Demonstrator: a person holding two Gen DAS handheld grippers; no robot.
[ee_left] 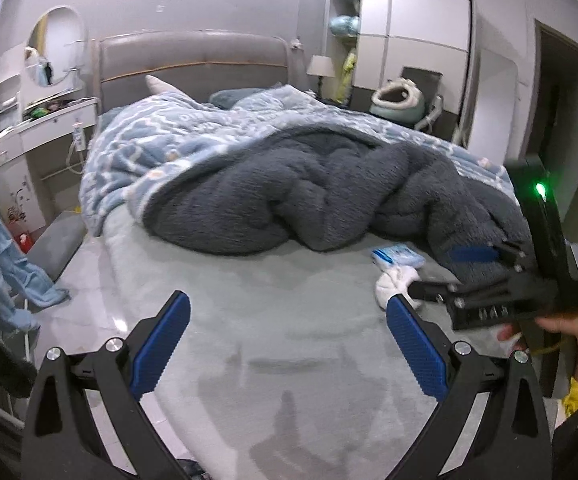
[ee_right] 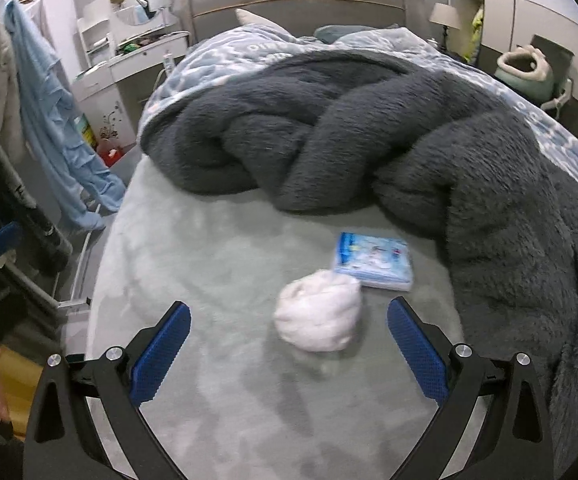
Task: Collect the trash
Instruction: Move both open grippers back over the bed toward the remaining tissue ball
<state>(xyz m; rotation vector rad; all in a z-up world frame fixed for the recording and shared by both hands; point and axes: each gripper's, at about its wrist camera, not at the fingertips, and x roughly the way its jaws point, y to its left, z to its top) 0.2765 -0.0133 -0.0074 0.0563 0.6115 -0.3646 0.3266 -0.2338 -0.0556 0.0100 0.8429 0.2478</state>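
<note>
Bed (ee_right: 217, 264) with grey-green sheet and heaped dark fleece blanket (ee_right: 369, 152) behind: approach step judged in hand, nothing gripped, next move calls for lowering onto the trash. Right gripper (ee_right: 289, 344) spread wide, crumpled white tissue wad (ee_right: 317, 316) lying ahead between its fingers, untouched; blue tissue packet (ee_right: 373, 266) just beyond. Left gripper (ee_left: 289, 344) open, empty, wad off past its right finger.

i see a fluffy dark grey blanket (ee_right: 429, 140), a white crumpled tissue ball (ee_right: 317, 316), and a blue flat tissue pack (ee_right: 373, 260) on my pale green bed sheet (ee_right: 209, 280).
</note>
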